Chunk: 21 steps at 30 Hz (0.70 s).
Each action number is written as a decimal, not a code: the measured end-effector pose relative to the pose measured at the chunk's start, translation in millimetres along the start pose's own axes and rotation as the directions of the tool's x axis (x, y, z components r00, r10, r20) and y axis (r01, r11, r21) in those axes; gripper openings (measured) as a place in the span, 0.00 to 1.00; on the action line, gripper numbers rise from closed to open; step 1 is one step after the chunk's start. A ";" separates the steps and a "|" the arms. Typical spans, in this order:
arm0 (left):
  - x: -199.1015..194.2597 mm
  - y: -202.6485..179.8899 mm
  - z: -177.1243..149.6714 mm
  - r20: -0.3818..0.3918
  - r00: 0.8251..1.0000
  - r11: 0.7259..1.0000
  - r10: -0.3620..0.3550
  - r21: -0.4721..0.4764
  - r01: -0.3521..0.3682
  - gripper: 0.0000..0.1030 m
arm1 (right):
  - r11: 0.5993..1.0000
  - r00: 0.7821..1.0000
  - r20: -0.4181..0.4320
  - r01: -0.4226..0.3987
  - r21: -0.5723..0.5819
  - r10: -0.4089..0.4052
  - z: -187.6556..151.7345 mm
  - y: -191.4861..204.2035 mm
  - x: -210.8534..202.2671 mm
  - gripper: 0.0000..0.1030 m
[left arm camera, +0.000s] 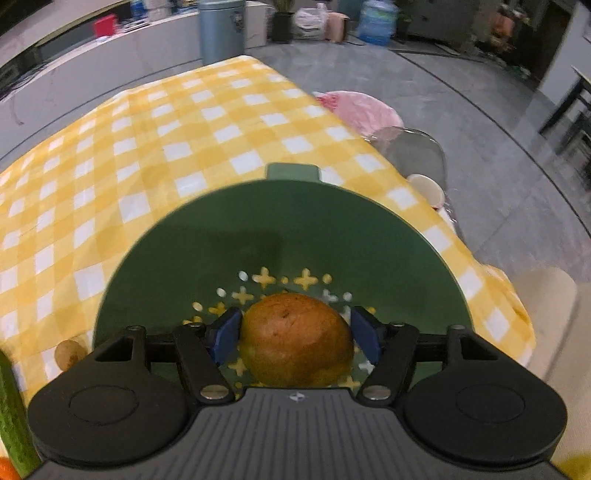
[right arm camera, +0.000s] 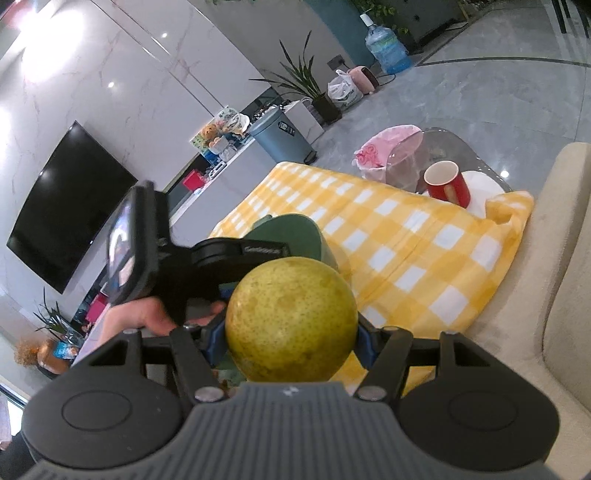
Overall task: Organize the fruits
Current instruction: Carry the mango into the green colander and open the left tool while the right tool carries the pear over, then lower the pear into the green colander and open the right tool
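Though the left gripper [left arm camera: 295, 332] brackets a brown fruit [left arm camera: 295, 341] low over the green bowl [left arm camera: 280, 236], contact unclear; right gripper [right arm camera: 291, 332] clamps a pear [right arm camera: 291, 319]; either could roll out.

Left wrist view: dim, warm-toned, w/ motion blur smearing the far counter [left arm camera: 122, 26] and floor at right; the green bowl [left arm camera: 184, 236] holds a soft dark shadow near its far wall. Right wrist view: brighter, daylit, sharp; glare blows out the marble wall [right arm camera: 33, 40] at far left, w/ spot reflections beside it. Both views: strong fisheye bending at edges.
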<state>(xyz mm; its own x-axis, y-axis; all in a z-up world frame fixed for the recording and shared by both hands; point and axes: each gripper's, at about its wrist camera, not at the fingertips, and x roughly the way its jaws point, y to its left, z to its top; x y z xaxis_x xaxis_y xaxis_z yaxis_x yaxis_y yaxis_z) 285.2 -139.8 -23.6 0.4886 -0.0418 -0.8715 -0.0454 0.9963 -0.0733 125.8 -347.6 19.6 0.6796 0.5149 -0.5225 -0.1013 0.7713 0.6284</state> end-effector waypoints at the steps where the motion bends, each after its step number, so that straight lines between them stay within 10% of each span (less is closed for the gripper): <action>1: -2.3 -0.4 0.6 0.021 1.000 1.000 0.010 -0.002 -0.010 0.84 | 1.000 1.000 0.002 -0.004 -0.004 0.004 0.0 2.2 -1.0 0.61; 7: -44.8 7.9 -4.4 0.170 0.985 0.997 -0.010 0.079 -0.004 0.87 | 0.998 1.000 -0.007 0.005 -0.057 -0.006 -3.9 20.7 2.4 0.61; 13: -122.0 94.1 -40.6 0.505 0.839 0.968 -0.203 -0.027 0.250 0.89 | 0.994 0.999 -0.035 0.002 -0.106 -0.006 -12.5 38.4 18.0 0.61; 21: -184.4 188.5 -112.1 0.517 0.853 0.970 -0.075 -0.162 0.183 0.89 | 0.984 0.996 -0.068 0.038 -0.171 -0.050 -16.8 69.6 35.2 0.61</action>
<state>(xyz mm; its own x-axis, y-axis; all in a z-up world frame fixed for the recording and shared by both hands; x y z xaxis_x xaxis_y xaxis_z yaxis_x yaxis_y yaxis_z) 88.8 47.2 68.9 0.8706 -0.0711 -0.4869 -0.0957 0.9461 -0.3094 130.5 -269.5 35.3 0.6329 0.5000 -0.5912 -0.1986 0.8428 0.5002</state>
